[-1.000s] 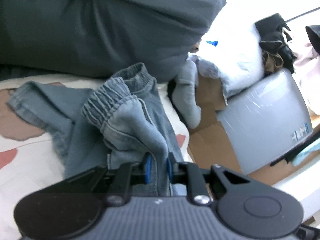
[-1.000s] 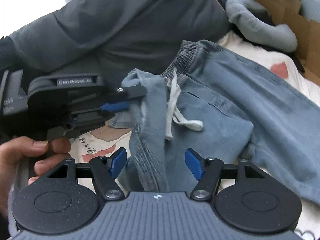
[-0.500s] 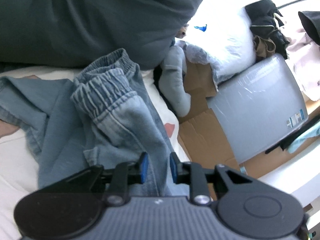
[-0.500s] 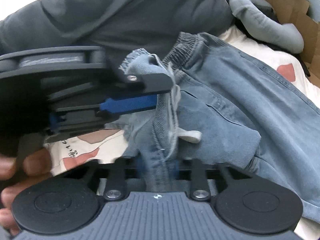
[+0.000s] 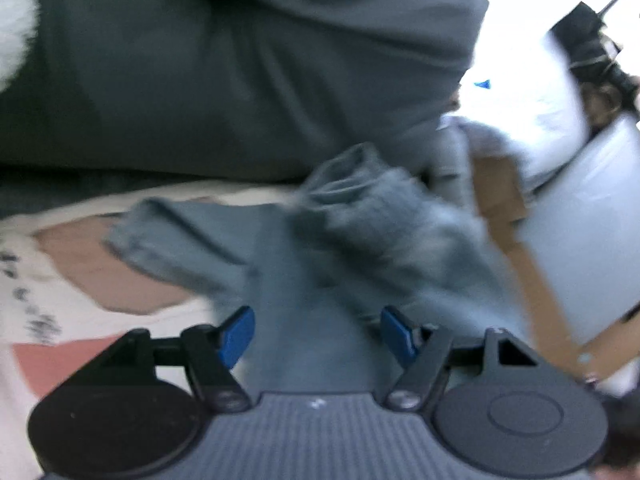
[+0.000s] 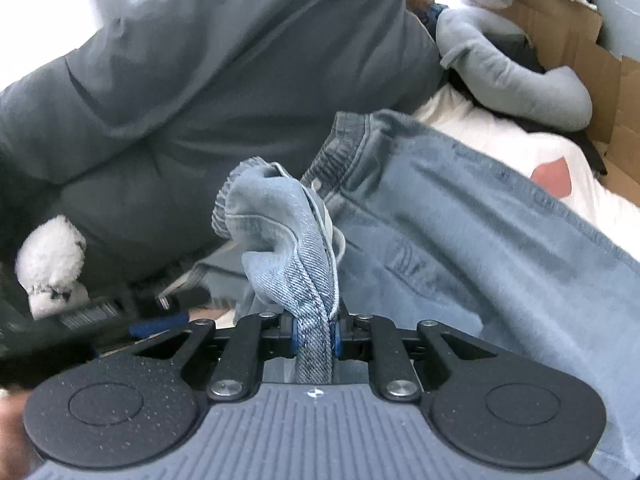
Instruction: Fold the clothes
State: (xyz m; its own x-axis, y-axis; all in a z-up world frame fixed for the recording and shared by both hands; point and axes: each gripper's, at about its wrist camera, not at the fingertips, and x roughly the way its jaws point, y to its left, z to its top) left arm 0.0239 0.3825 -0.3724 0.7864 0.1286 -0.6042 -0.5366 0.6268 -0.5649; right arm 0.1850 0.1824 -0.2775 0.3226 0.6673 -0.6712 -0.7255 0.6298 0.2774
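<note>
A: What is the right gripper (image 6: 316,338) doing?

B: It is clenched on a bunched fold of the jeans (image 6: 460,248). The blue pads press the denim from both sides, and the pinched cloth rises just ahead of the fingers into a crumpled hump with a gathered elastic edge at its top.

A: And the rest of the garment?

B: It spreads ahead and to the right of that gripper, lying over the white bedsheet with red patches (image 6: 552,176). The elastic waistband sits straight beyond the hump.

A: The left gripper (image 5: 318,334)?

B: Released. Its blue pads stand wide apart with denim lying between and just ahead of them, but nothing is pinched. That view is blurred, so finer detail of the cloth cannot be told.

A: What lies farther out?

B: Beyond both grippers a large dark grey duvet (image 6: 224,80) fills the background. Far ahead and right of the right gripper are a pale grey sleeve-like garment (image 6: 516,76) and a cardboard box (image 6: 576,40). To its left, low down, a white fluffy toy (image 6: 50,264) sits against the duvet.
</note>
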